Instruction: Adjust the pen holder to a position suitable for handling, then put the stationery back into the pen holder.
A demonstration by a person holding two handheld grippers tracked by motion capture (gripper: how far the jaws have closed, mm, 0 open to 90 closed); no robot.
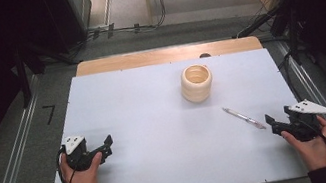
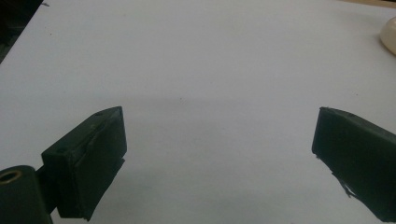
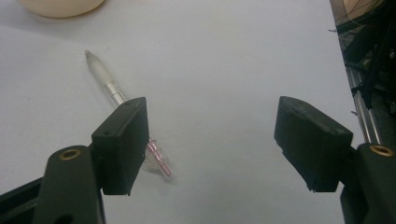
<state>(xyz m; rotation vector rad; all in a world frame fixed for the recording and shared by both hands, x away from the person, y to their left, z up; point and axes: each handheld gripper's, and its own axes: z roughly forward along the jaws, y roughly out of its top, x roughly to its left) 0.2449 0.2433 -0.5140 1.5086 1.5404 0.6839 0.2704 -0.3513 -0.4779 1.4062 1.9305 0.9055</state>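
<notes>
A cream ribbed cup (image 1: 196, 83) stands upright on the white table top (image 1: 156, 123), towards the back and right of centre. A pen (image 1: 244, 118) with a clear, pinkish body lies flat on the board to the right, its tip pointing up-left. My right gripper (image 1: 274, 122) rests open by the right edge, just right of the pen's rear end; in the right gripper view the pen (image 3: 108, 85) runs behind the left jaw. My left gripper (image 1: 106, 147) rests open near the left edge, nothing between its jaws. The cup's side (image 2: 389, 37) shows at the far right of the left gripper view.
The white board sits on a wooden table (image 1: 164, 54) whose strip shows at the back. Metal rails (image 1: 12, 169) run along both sides on the floor. Cables (image 1: 129, 28) lie on the floor behind the table. Dark equipment stands at left and right.
</notes>
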